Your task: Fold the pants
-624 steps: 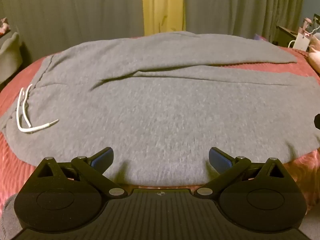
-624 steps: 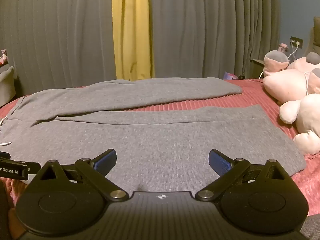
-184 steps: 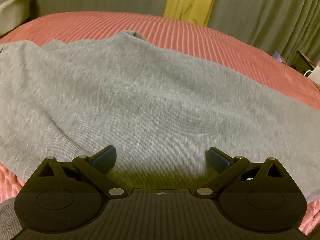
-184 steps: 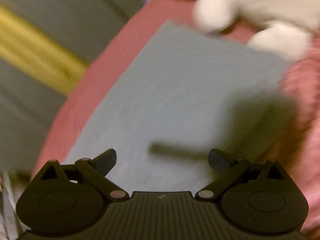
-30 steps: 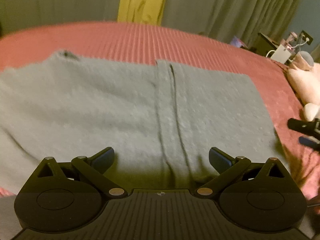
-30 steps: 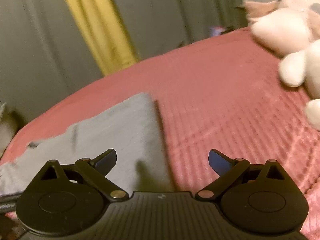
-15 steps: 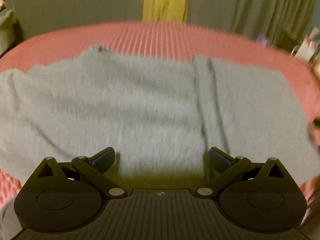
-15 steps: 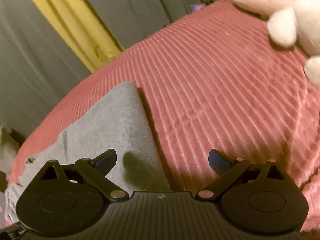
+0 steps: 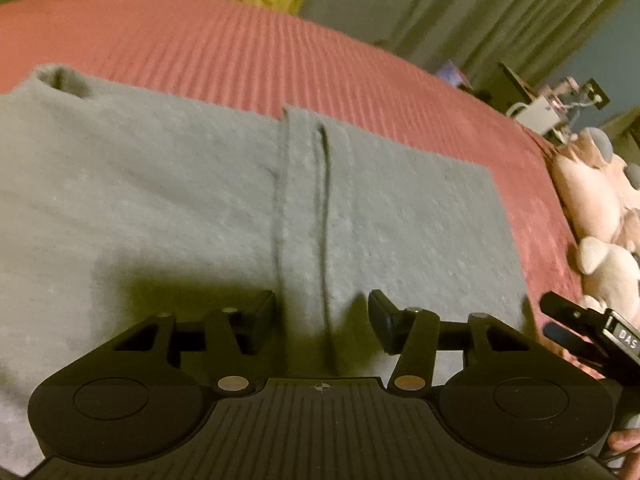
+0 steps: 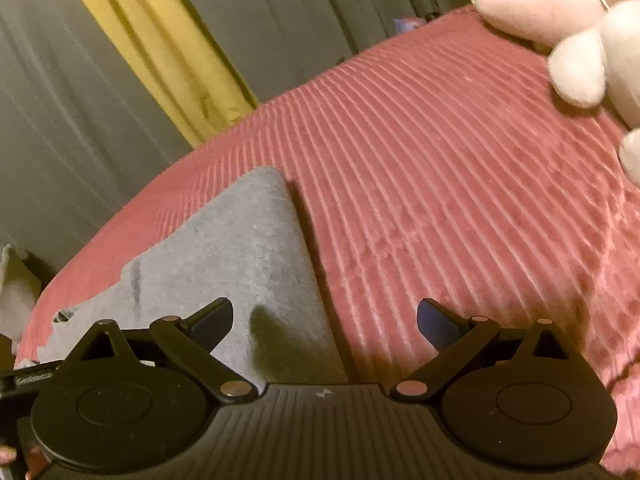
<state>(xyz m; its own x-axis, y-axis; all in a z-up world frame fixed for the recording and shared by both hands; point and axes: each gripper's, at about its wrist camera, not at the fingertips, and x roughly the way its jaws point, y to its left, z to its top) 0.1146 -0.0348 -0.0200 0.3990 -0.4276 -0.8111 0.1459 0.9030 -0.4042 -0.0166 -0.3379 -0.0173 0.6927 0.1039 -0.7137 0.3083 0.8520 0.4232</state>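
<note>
Pants point(image 9: 180, 208) beneath left hand-held gripper point(image 9: 322, 320), jaws closing (fold ridge between).

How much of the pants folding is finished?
Partly done. The gray pants lie flat on the red bedspread, already doubled over, with a cuff edge running across the middle. Right now the left gripper has just been closing around that edge, though the pads do not look pressed on it. The right gripper is open by the pants' side edge. At least one more fold looks left.
</note>
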